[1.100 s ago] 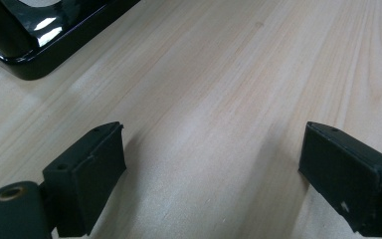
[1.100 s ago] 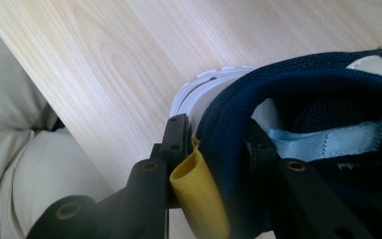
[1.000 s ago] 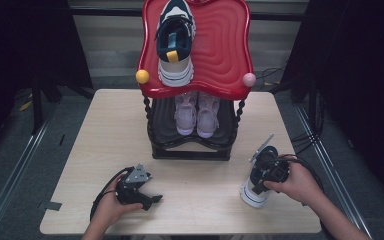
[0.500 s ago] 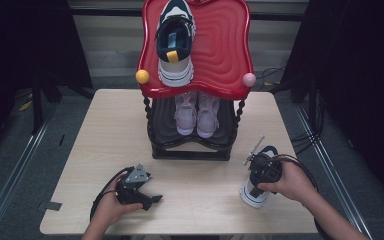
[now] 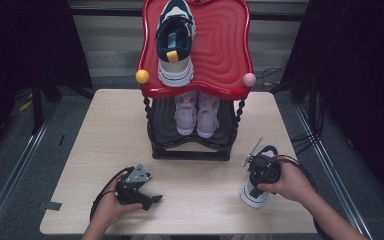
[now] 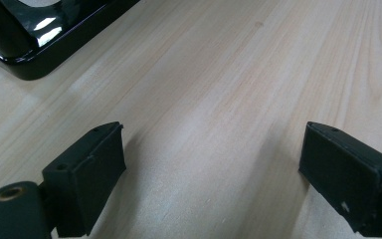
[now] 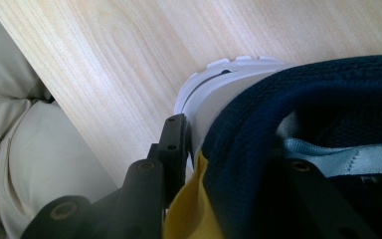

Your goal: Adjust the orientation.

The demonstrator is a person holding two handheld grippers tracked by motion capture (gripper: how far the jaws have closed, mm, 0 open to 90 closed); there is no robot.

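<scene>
The navy and white sneaker [image 5: 256, 192] stands on the near right part of the wooden table [image 5: 105, 135], heel end toward the near edge, under the person's right hand [image 5: 290, 182]. The right gripper [image 5: 263, 170] comes down on it from above. In the right gripper view one black jaw lies outside the white heel and the other inside the navy collar [image 7: 298, 94], with the yellow heel tab [image 7: 189, 209] pinched between them; the jaws have just been closing a little further on the heel. The shoe's white sole [image 7: 214, 79] rests on the tabletop close to the near edge, and pale cloth [image 7: 25, 154] of the person's clothing shows beyond that edge.

Well to the left, the left hand [image 5: 111, 205] holds the left gripper [image 5: 147, 200] low over the near left part of the table. In the left gripper view its two jaws are spread wide with bare wood between them, and the corner of the glossy black base [image 6: 35, 45] of the shoe rack lies off to the far left.

The rack [image 5: 192, 145] stands at the middle of the table, toward its far side. On its lower black shelf sits a pair of pale lilac sneakers [image 5: 196, 112], side by side. Its red top tray [image 5: 225, 50] carries a matching navy and white sneaker [image 5: 175, 40] on its left half, beside a yellow knob [image 5: 142, 76] at the near left corner and a pink knob [image 5: 249, 79] at the near right corner.
</scene>
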